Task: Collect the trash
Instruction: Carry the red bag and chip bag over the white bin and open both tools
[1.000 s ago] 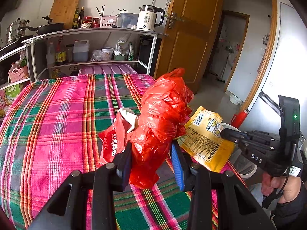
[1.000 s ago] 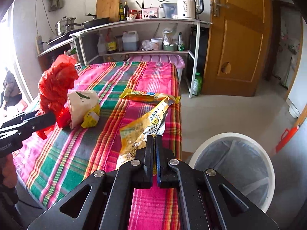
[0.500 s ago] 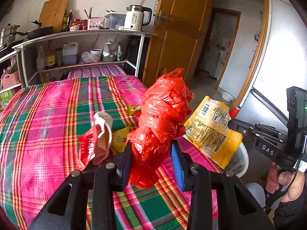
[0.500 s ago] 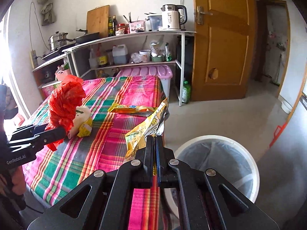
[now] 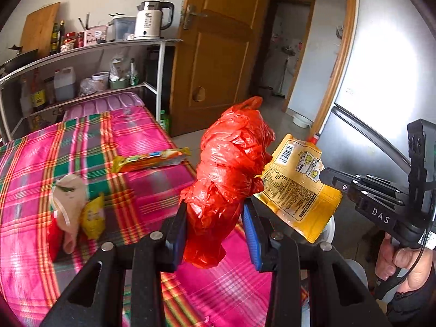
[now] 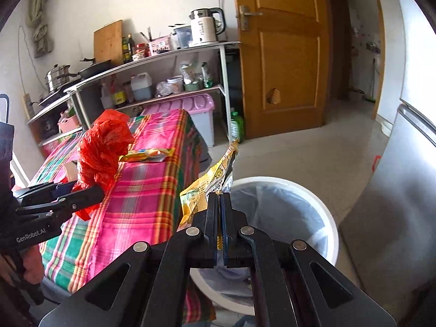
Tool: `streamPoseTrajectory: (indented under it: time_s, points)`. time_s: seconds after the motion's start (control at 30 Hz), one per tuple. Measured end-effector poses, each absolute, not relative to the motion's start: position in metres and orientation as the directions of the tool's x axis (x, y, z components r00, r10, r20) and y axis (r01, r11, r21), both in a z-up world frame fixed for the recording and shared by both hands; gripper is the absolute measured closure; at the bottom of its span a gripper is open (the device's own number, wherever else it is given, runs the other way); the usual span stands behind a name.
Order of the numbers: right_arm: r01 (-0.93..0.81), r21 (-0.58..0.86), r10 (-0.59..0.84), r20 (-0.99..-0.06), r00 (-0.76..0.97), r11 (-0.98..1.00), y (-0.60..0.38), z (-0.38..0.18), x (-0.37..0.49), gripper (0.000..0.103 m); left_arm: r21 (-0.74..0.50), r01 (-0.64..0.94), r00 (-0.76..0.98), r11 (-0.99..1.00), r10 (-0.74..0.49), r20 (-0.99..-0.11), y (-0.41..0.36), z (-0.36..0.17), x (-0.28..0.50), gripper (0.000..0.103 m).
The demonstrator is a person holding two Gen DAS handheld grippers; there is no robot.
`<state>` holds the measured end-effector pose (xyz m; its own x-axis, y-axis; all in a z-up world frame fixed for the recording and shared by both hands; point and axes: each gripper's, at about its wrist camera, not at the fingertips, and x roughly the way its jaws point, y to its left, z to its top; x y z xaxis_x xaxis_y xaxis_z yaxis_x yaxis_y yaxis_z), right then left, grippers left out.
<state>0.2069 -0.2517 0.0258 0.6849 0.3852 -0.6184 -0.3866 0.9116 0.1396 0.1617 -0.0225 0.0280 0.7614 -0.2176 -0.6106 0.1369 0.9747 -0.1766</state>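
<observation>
We are carrying two pieces: left gripper (image 5: 215, 229) clamping crumpled red bag (image 5: 231, 169), right gripper (image 6: 219, 212) pinching yellow packet (image 6: 209, 188) above white bin (image 6: 321, 212). Nothing dropped yet. We are leaving orange wrapper (image 5: 152, 159) and small wrapper pile (image 5: 76, 209) on plaid table (image 5: 81, 141), not yet collected.
</observation>
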Motion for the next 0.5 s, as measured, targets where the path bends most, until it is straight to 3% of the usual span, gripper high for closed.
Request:
streamPoseTrajectory:
  time_s: [0.5]
  points:
    - [-0.287, 0.176, 0.329, -0.661, 0.674, 0.942, -0.311, -0.006, 0.221, 0.101, -0.187, 0.265, 0.7, 0.946, -0.322, -0.637, -0.097, 0.009, 0.204, 0.064]
